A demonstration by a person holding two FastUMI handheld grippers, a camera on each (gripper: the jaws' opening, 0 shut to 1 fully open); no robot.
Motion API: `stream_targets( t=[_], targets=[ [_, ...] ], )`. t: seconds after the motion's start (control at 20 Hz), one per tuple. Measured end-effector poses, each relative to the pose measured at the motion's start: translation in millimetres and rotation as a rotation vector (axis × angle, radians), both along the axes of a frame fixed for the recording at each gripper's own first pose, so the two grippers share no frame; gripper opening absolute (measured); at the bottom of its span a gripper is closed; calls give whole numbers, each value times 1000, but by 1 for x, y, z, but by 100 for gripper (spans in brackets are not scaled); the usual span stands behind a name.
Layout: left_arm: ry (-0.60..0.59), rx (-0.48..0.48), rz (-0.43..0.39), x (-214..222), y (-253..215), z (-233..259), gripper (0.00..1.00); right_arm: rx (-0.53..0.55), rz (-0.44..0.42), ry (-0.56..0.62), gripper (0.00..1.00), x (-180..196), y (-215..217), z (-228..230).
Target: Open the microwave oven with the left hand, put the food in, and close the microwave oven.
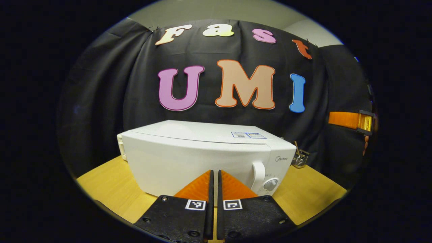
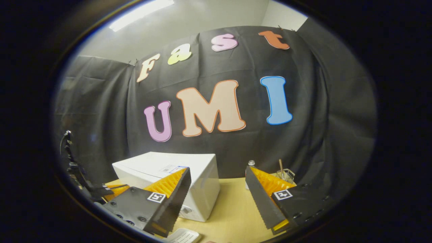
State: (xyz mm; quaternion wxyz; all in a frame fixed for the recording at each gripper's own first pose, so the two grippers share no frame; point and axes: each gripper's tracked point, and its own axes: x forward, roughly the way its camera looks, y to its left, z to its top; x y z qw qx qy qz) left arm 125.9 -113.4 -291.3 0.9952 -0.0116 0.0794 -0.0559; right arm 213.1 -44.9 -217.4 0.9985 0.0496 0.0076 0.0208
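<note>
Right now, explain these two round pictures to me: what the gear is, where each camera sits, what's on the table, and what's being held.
Each picture comes from a small camera riding on a handheld gripper; a person carries one in each hand. The two wedge shapes at the bottom of each picture are that gripper's own fingers.

In the left gripper view, the left gripper has its jaws closed together with nothing between them. It faces the front of a white microwave whose door is closed; the handle and a dial sit at its right.

In the right gripper view, the right gripper has its jaws wide open and empty, with the microwave to the left.

The microwave stands on a wooden table. A small wire basket stands farther back.
</note>
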Motion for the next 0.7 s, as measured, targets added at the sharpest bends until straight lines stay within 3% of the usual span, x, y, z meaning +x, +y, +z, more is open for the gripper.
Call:
stream_targets(
  t=[0.1,0.15,0.3,0.35,0.4,0.5,0.55,0.6,0.7],
  targets=[
    [-30,0,-2,-11,7,20,6,-7,-3,-1,91,0,0,-1],
    [-39,-5,-7,-15,9,29,7,-9,-3,2,99,1,1,-2],
    [-57,2,-10,-26,15,48,24,-6,5,18,99,1,4,-5],
    [-61,10,-3,-29,18,55,35,-7,10,19,92,1,5,-5],
    [-64,10,-4,-33,18,61,41,-8,13,16,92,0,6,-4],
    [-90,-11,-21,-43,13,76,68,-9,13,10,92,-1,6,-2],
    [-105,-16,-22,-46,12,84,88,-10,12,10,91,-1,5,-3],
    [-118,-11,-28,-49,10,90,98,-10,12,12,92,-1,5,-3],
    [-138,22,-33,-54,8,100,97,-9,14,13,92,-2,6,-2]
  ],
)
